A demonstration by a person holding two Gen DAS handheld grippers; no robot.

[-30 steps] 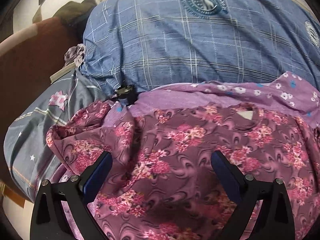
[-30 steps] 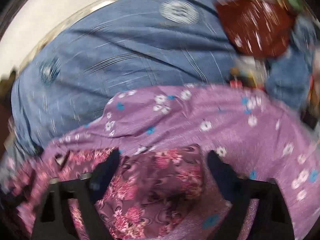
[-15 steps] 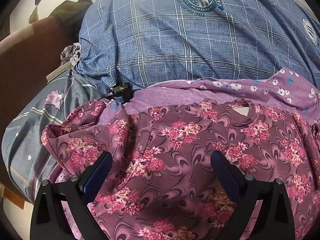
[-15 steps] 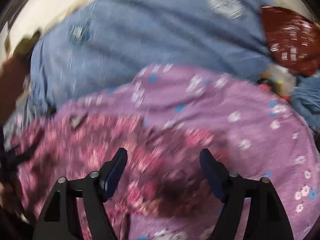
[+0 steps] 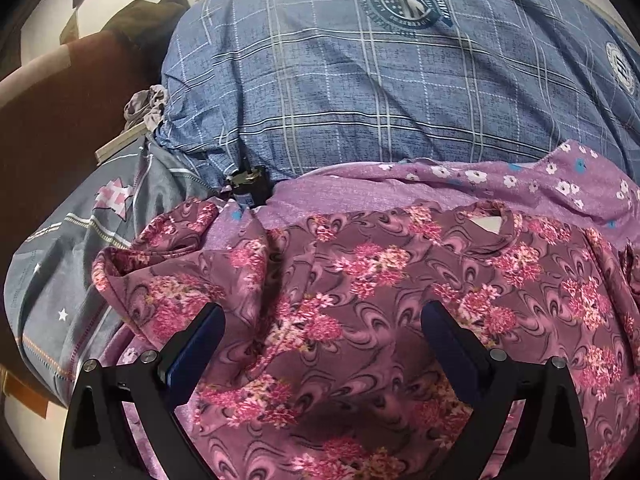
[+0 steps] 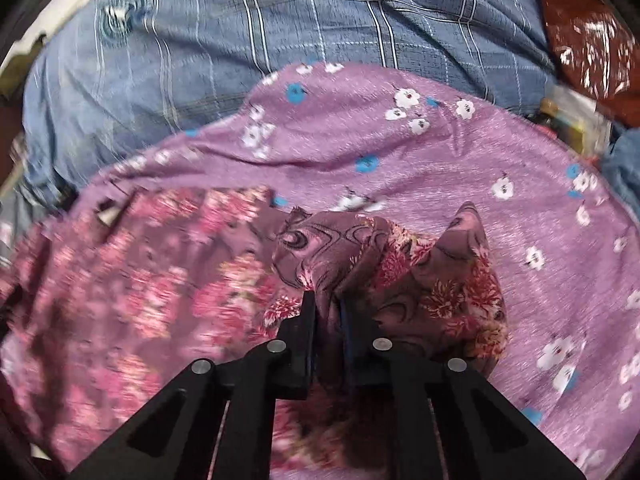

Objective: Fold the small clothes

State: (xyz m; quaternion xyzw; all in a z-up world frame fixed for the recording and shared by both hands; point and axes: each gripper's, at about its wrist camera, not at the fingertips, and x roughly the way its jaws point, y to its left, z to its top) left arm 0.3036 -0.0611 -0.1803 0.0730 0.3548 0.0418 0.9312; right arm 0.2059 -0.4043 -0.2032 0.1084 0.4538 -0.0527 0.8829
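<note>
Two claws logged. Right claw (image 6: 327,312): wide apart a second ago, now clamped on a bunched sleeve of the maroon floral garment (image 6: 400,276). Left claw (image 5: 320,332): spread wide, unmoved, hovering over the same garment (image 5: 380,280). Garment lies on a purple flowered sheet (image 6: 400,160); blue checked pillow (image 5: 360,100) behind, black charger (image 5: 248,186) between.

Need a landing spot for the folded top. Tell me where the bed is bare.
Bare lilac flowered sheet lies beyond and right of the floral top, up to the blue plaid pillow. Crowded: clutter by the red bag at far right, grey fabric left. The right gripper pinches the top's bunched sleeve.
</note>
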